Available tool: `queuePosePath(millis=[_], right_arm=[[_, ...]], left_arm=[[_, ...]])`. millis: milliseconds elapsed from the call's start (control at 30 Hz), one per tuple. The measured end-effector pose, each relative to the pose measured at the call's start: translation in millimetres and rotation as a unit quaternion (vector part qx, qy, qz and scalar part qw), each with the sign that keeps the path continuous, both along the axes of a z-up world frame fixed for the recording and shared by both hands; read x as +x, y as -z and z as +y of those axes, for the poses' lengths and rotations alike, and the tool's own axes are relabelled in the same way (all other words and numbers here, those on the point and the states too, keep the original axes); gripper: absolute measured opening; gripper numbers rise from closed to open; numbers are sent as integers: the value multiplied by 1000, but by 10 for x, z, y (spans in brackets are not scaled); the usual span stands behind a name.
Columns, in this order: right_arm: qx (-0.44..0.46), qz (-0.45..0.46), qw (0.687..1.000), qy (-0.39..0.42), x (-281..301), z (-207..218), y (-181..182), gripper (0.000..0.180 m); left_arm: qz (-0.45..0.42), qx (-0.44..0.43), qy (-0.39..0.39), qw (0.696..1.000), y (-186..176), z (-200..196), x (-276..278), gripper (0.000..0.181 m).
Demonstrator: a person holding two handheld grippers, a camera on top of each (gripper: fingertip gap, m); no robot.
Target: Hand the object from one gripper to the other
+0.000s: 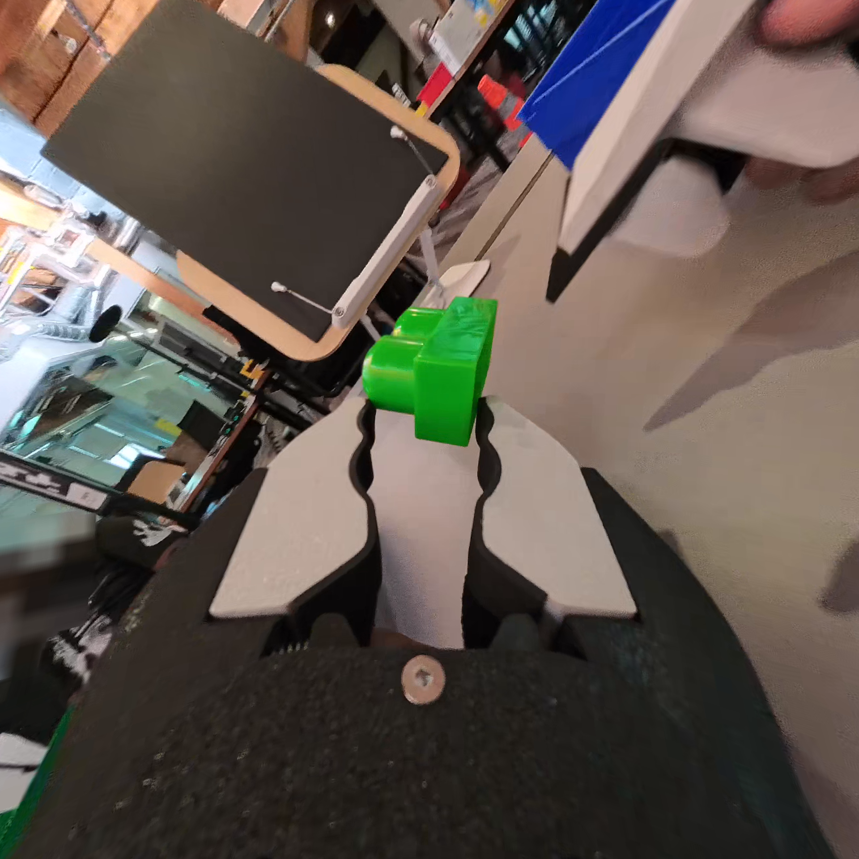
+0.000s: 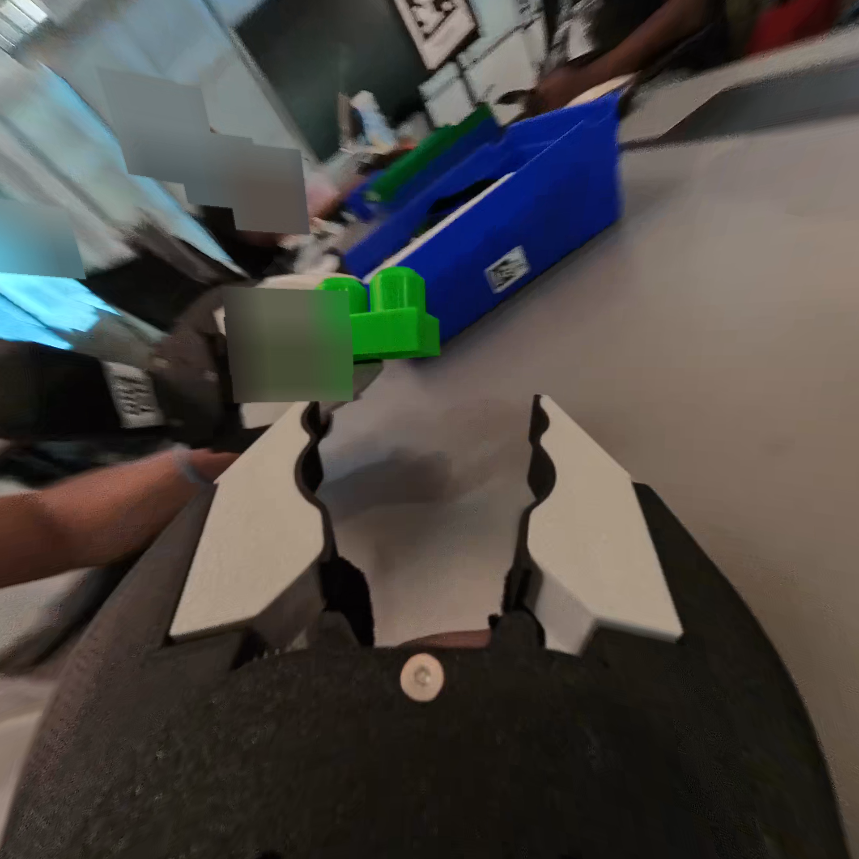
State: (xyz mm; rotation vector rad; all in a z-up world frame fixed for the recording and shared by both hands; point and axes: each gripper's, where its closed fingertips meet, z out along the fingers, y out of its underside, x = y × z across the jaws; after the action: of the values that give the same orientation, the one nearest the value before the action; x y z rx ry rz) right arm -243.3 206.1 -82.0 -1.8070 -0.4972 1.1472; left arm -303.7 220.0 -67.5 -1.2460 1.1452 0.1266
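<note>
- While the left gripper (image 1: 420,409) is pinching the bright green, hard plastic building brick with two round studs (image 1: 437,367) at its very fingertips, the brick is hanging in the air above the pale grey tabletop (image 1: 697,511), with nothing under it.
- In the left wrist view, the studs are pointing left and the flat slab is sitting between the two pads, which are closing only on its near edge.
- The right gripper (image 2: 425,409) is standing spread wide and empty, aiming at the brick (image 2: 395,320) from the near side, with a clear gap between them.
- A blue plastic bin with a white label (image 2: 534,223) is lying on the tabletop just beyond the brick, to the far right.
- The brick is looking light, rigid and glossy, so it is probably going to be slippery under smooth pads and will not be giving at all.
- The free far end of the slab, on its flat faces, seems the best place for the right gripper to be taking hold; the round studs would likely be rolling out.
- The shallow fingertip hold is looking like the main risk, since a nudge may be twisting the brick loose.
</note>
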Motion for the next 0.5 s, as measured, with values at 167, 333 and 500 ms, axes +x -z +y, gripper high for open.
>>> queuePosePath(millis=[167, 333, 500], right_arm=[[83, -101, 989, 65, -253, -32, -41, 95], [48, -87, 993, 64, -317, -3, 48, 93], [53, -78, 995, 35, -334, -47, 44, 72]], left_arm=[[53, 44, -23, 997, 92, -8, 60, 41], [72, 61, -24, 995, 120, -65, 132, 42], [74, 69, -13, 995, 142, -134, 194, 42]])
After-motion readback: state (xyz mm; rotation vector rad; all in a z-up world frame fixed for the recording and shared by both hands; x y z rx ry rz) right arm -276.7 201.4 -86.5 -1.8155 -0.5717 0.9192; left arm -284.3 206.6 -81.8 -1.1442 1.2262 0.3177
